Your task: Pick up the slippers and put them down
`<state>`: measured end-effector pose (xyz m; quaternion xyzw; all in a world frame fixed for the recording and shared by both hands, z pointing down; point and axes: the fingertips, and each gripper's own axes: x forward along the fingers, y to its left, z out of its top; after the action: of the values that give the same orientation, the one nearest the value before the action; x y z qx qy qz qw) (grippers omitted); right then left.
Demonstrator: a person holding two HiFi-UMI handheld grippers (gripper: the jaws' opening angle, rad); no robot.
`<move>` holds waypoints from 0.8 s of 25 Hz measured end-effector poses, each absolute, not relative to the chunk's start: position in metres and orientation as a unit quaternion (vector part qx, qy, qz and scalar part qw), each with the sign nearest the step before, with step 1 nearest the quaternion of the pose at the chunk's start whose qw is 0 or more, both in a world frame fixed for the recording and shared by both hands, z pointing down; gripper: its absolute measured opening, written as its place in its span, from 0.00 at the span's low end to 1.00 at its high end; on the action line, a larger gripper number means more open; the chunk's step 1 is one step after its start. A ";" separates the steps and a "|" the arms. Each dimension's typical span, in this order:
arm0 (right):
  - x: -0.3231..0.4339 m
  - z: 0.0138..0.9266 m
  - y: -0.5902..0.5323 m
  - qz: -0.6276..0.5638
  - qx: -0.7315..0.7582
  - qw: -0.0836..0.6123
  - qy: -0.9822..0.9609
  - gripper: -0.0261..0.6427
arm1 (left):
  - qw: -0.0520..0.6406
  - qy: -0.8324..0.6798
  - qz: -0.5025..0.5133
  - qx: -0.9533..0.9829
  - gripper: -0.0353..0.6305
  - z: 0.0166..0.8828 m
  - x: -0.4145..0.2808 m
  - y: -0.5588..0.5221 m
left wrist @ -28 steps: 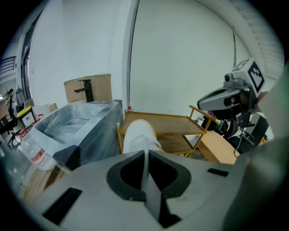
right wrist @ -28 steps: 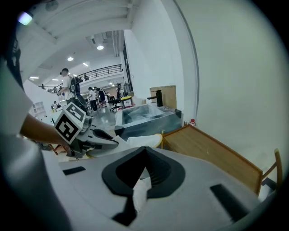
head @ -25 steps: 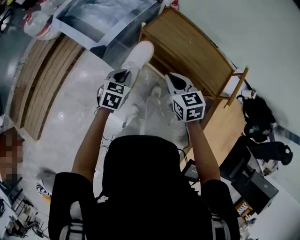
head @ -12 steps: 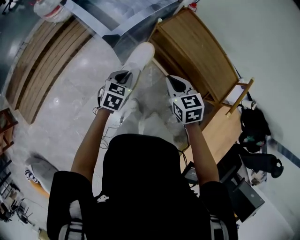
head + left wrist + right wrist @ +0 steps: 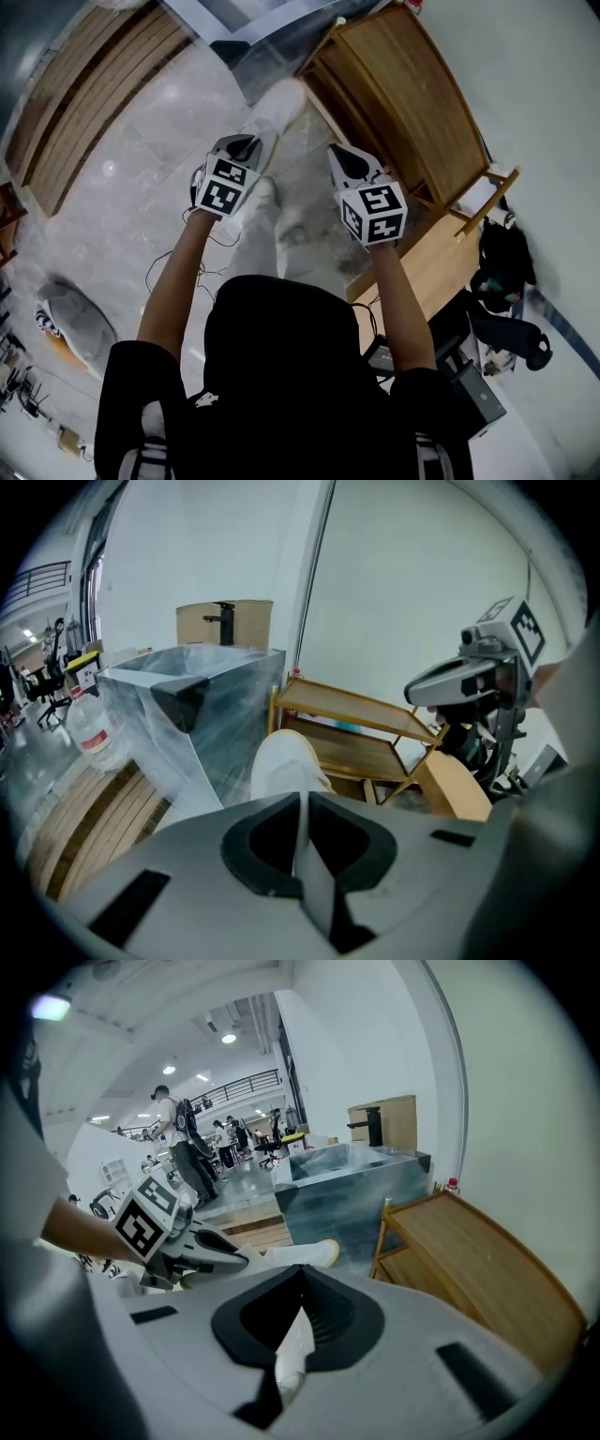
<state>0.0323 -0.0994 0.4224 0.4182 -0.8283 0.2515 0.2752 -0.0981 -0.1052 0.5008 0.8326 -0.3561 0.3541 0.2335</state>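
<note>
A white slipper [image 5: 274, 111] sticks out forward from my left gripper [image 5: 246, 146], which is shut on its rear edge. In the left gripper view the slipper [image 5: 285, 763] rises beyond the closed jaws [image 5: 302, 829], over the floor in front of the wooden rack. My right gripper [image 5: 343, 161] is level with the left one and beside it. Its jaws [image 5: 298, 1324] are shut on a thin white edge [image 5: 291, 1352], seemingly a second slipper. The rest of that slipper is hidden under the gripper.
A low wooden shelf rack [image 5: 405, 105] stands against the wall at the right. A plastic-wrapped cabinet [image 5: 192, 714] is ahead, with a slatted wooden pallet [image 5: 82, 86] and a water bottle [image 5: 95, 739] to the left. Black bags [image 5: 502, 264] lie at the right on the pale marble floor [image 5: 141, 187].
Both grippers have sunk slightly toward the floor, each keeping its hold. The head view has shifted, so the rack and the pallet sit higher in the picture.
</note>
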 end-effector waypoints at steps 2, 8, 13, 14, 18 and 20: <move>0.029 0.432 -0.100 0.255 0.413 0.275 -0.830 0.03 | 0.237 -0.360 0.357 0.829 0.08 0.511 -0.102 -0.104; 0.018 0.478 -0.100 0.261 0.392 0.282 -0.836 0.03 | 0.267 -0.356 0.348 0.825 0.08 0.553 -0.114 -0.099; 0.010 0.523 -0.101 0.267 0.379 0.283 -0.840 0.03 | 0.267 -0.365 0.358 0.817 0.08 0.594 -0.129 -0.096; 0.009 0.533 -0.101 0.266 0.376 0.285 -0.841 0.03 | 0.266 -0.368 0.360 0.815 0.08 0.603 -0.131 -0.096; 0.001 0.578 -0.101 0.260 0.362 0.295 -0.845 0.03 | 0.268 -0.374 0.363 0.810 0.08 0.641 -0.140 -0.091; -0.006 0.600 -0.103 0.259 0.355 0.297 -0.848 0.03 | 0.266 -0.376 0.365 0.809 0.08 0.661 -0.146 -0.090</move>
<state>-0.0057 -0.1027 0.5998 0.3552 -0.8477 0.2586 0.2972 -0.1462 -0.0904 0.6613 0.8091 -0.3759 0.3652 0.2659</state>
